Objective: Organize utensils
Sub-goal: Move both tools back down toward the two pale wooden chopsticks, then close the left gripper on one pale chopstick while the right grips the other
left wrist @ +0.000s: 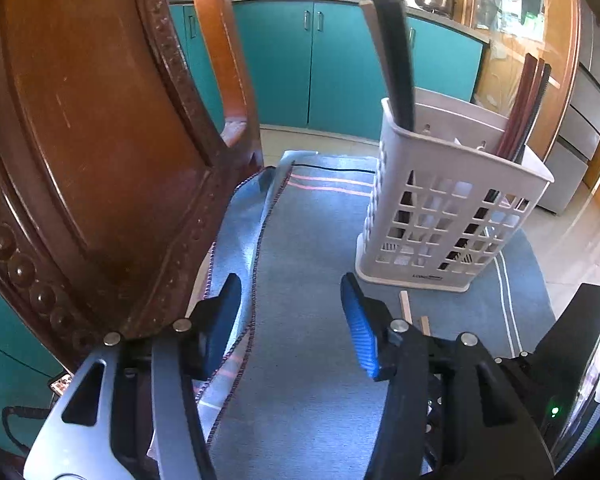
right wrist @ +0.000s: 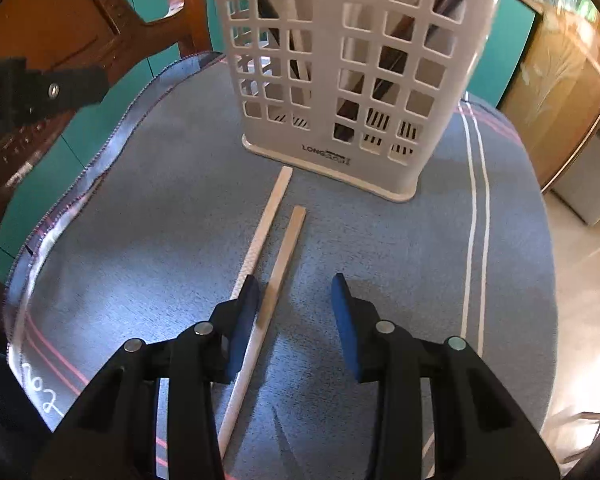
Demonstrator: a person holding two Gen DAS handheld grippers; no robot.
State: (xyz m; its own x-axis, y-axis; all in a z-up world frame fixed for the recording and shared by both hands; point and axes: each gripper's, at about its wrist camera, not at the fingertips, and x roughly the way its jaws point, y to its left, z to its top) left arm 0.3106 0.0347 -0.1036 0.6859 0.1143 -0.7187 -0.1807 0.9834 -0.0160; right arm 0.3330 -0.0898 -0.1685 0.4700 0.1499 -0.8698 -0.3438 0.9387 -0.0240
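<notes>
**kitchen_lurker:** So which step was it at when you were standing there?

**stoolwatcher:** Going left to right: the carved wooden chair (left wrist: 100,140) stood hard on the left, glossy reddish-brown with a beaded edge. The left gripper (left wrist: 290,320) hovered next to it over the blue cloth (left wrist: 308,240), jaws spread wide, holding nothing. Looked idle to me. The cloth was a fuzzy towel-like weave with stitched edges and thin pink and white stripes.

**kitchen_lurker:** And the actual utensils?

**stoolwatcher:** Two pale chopsticks (right wrist: 278,248) lay flat on the cloth, side by side and nearly parallel, square-ended at the far tips, which pointed at the white holder (right wrist: 340,72), the longer one reaching almost to its base. The right gripper (right wrist: 294,308) was low over them, jaws apart, gripping nothing. The shorter stick ran between the blue pads; the longer one seemed to pass just under or outside the left pad, hard to tell which. My read: the pick-up step, right before the squeeze.

**kitchen_lurker:** What would the next move need?

**stoolwatcher:** Probably closing squarely so thin, smooth sticks don't roll or scissor, then lifting, tipping upright and dropping them in. The holder was rigid lattice plastic, and dark chopsticks (left wrist: 520,112) already leaned in its right compartment with a black handle (left wrist: 396,64) in the left.
</notes>
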